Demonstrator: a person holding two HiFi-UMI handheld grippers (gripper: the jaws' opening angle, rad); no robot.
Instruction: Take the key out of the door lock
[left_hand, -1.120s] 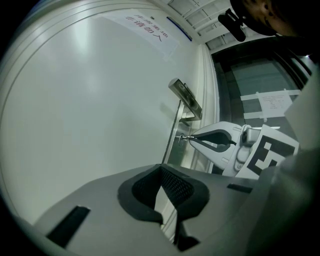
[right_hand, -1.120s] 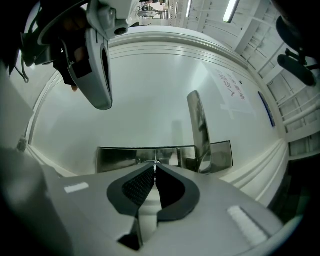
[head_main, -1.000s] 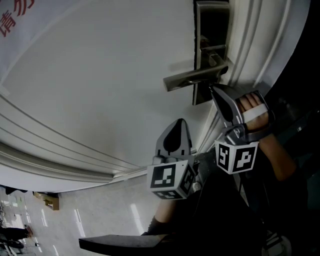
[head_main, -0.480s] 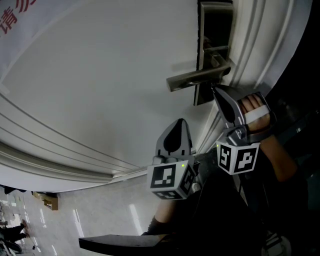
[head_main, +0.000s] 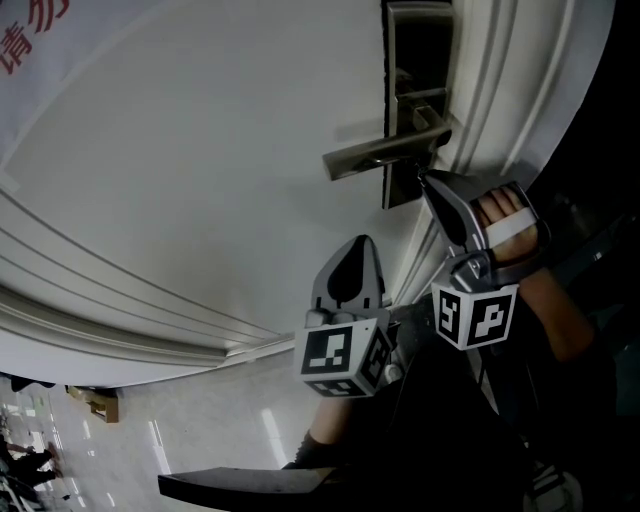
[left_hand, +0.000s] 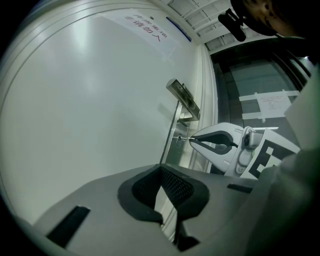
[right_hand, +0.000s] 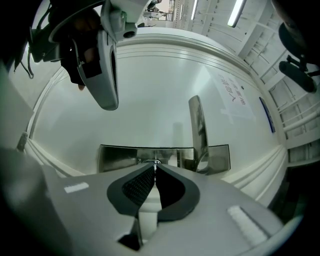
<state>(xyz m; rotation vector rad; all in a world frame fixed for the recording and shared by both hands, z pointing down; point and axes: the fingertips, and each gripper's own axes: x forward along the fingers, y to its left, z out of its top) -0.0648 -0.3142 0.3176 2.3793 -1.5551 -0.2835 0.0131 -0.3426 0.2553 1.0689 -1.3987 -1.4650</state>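
Pull-out step: right claw (right_hand: 155, 167) pinches the key (left_hand: 180, 138), which looks seated in the lock plate (right_hand: 117, 159) at 6 o'clock off the handle (head_main: 370, 157); left claw (left_hand: 161, 169) is pressed together, empty; next likely needs a straight, twist-free pull.

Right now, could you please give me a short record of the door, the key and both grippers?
door: white door with a dark lock plate
handle: metal lever on the lock plate
key: key sits in the lock plate below the handle, not yet out
right gripper: right gripper has its jaws shut on the key, tips close to the lock plate
left gripper: left gripper has its jaws shut with nothing between them, held back from the lock plate
task state: key gripped, not yet pulled out
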